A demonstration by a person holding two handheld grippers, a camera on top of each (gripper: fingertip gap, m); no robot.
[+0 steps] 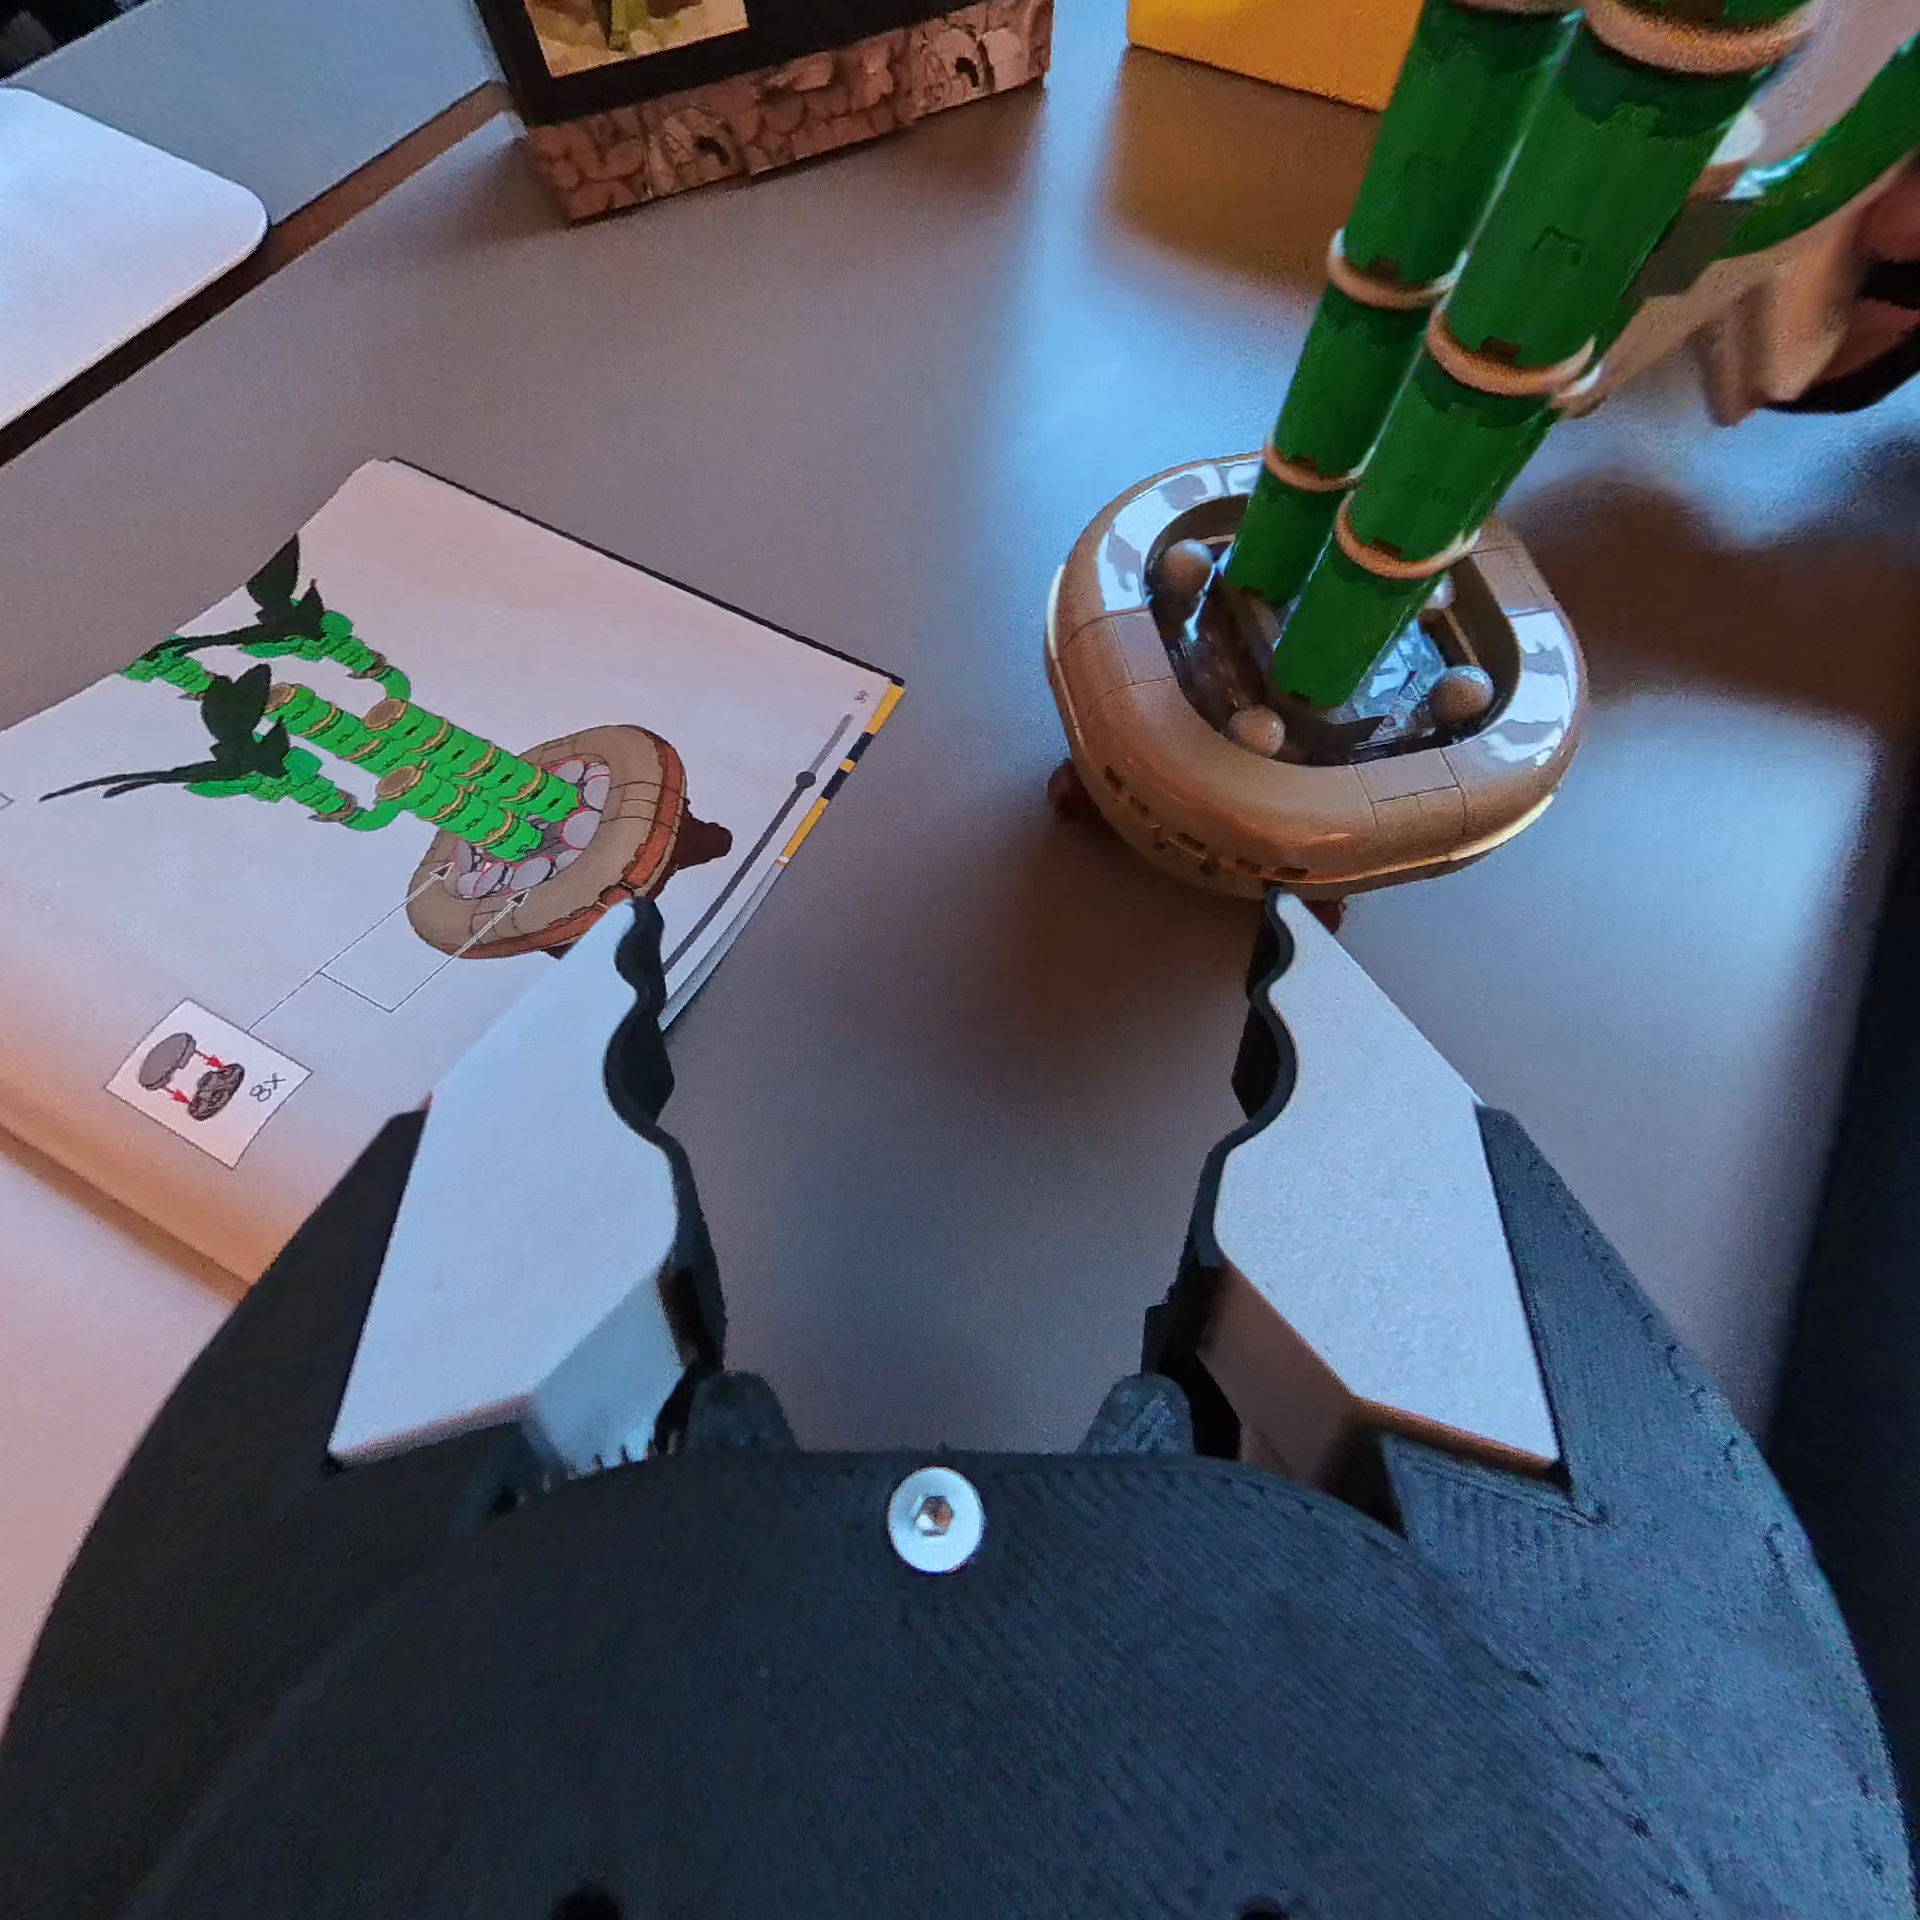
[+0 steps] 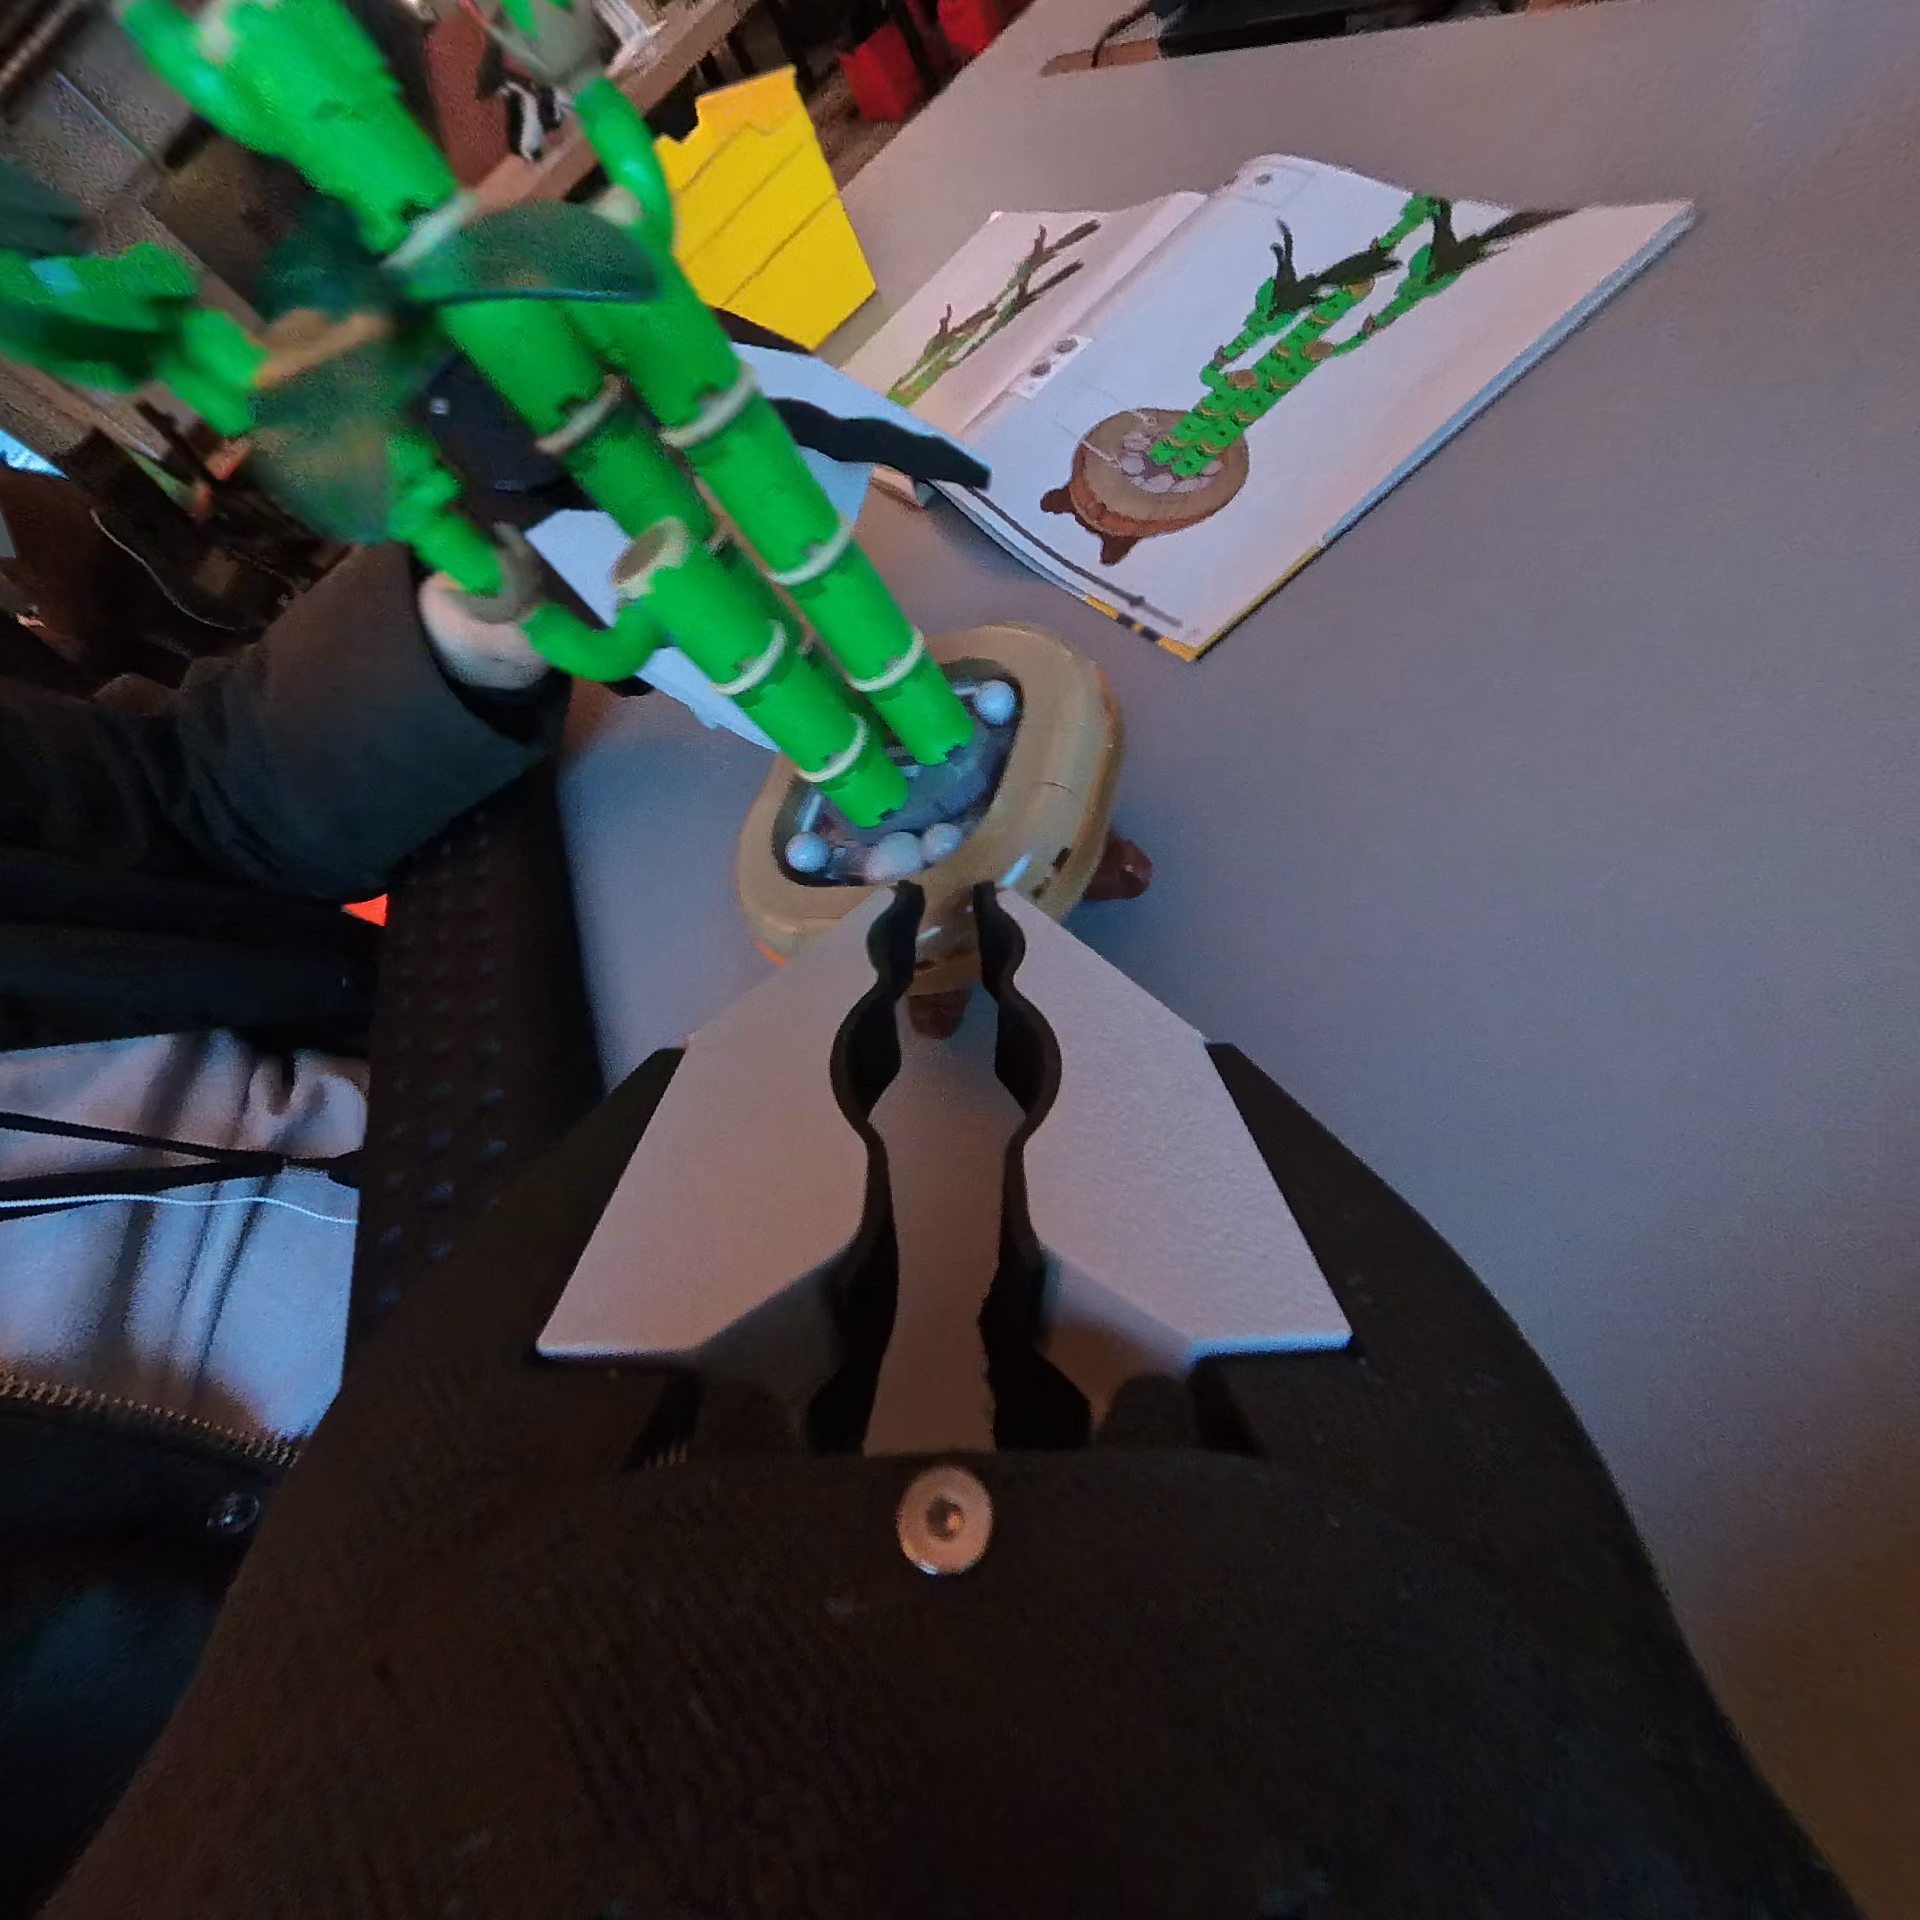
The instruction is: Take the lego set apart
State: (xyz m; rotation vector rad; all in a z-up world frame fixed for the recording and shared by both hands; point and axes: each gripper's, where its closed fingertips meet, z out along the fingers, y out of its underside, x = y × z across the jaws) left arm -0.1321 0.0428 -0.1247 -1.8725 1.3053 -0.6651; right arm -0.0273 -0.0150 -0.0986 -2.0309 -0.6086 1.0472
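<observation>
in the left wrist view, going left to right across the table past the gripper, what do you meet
Open instruction booklet → open left gripper, nothing between its fingers → tan lego pot holding the green bamboo stalks.

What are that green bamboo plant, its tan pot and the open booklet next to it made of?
Bamboo stalks: seemingly hard plastic bricks, smooth, with visible seams between stacked segments. Pot: likely the same plastic; its glossy rim reflects light and shows tile joints. Instruction booklet: printed paper with thin flat pages, probably matte or slightly satin.
</observation>
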